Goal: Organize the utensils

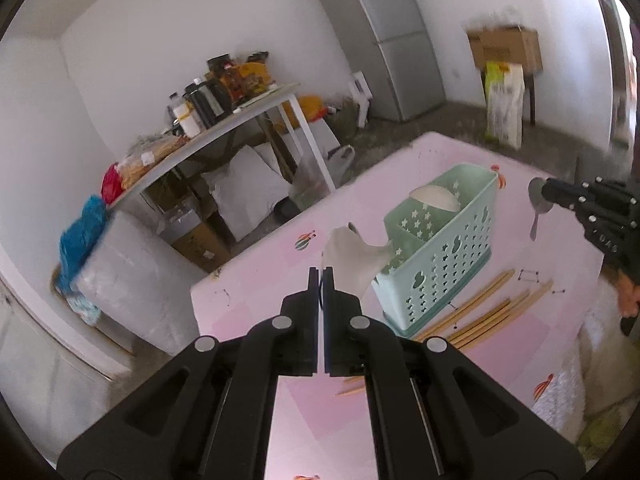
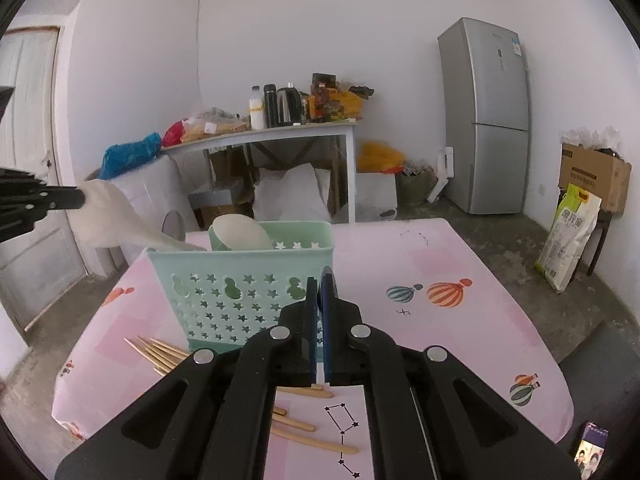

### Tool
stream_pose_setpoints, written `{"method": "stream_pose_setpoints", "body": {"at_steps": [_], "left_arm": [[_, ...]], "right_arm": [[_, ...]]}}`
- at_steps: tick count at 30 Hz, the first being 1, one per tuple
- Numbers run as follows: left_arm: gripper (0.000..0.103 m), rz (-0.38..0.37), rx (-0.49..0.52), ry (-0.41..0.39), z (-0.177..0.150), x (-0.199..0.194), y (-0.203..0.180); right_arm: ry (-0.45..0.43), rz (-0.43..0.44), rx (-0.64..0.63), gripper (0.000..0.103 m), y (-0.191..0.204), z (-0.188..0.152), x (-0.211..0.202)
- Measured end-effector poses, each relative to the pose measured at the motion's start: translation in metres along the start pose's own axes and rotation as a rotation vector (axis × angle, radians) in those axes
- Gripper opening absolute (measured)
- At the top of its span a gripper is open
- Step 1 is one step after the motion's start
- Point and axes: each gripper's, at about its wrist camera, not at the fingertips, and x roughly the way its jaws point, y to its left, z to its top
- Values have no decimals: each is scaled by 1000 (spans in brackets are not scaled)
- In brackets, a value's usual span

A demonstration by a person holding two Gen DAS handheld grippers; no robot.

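Note:
My left gripper [image 1: 320, 270] is shut on a white plastic rice paddle [image 1: 352, 252], held above the pink table with its far end at the rim of the mint-green basket [image 1: 440, 248]. From the right wrist, that left gripper [image 2: 82, 198] and paddle [image 2: 120, 220] hang over the left rim of the basket [image 2: 240, 288]. Another white scoop [image 2: 240, 234] stands in the basket's back compartment. My right gripper [image 2: 319, 280] is shut on a metal spoon [image 1: 537, 204], with the handle hanging down at the right gripper's [image 1: 544, 192] tip. Several wooden chopsticks [image 1: 492, 312] lie loose beside the basket.
The pink tablecloth [image 2: 440, 352] has balloon prints. Beyond it stand a side table [image 2: 280, 132] loaded with bottles and bags, a grey fridge [image 2: 484, 116], a cardboard box [image 2: 592, 176] and a rice sack [image 2: 568, 240]. More chopsticks [image 2: 308, 428] lie near the front edge.

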Motion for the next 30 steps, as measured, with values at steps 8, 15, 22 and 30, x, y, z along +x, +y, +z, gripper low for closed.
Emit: {"method": "stream_pose_setpoints", "body": {"at_steps": [8, 15, 22, 30], "left_arm": [[28, -58, -94, -34, 23, 24, -1], [48, -54, -316, -149, 17, 22, 7], [52, -154, -486, -224, -23, 12, 1], [54, -225, -508, -194, -59, 23, -26]], "right_arm": [[-2, 27, 64, 2, -14, -3, 2], [-6, 40, 108, 2, -29, -2, 3], [-8, 116, 204, 2, -56, 7, 2], [-11, 159, 252, 2, -76, 22, -3]]}}
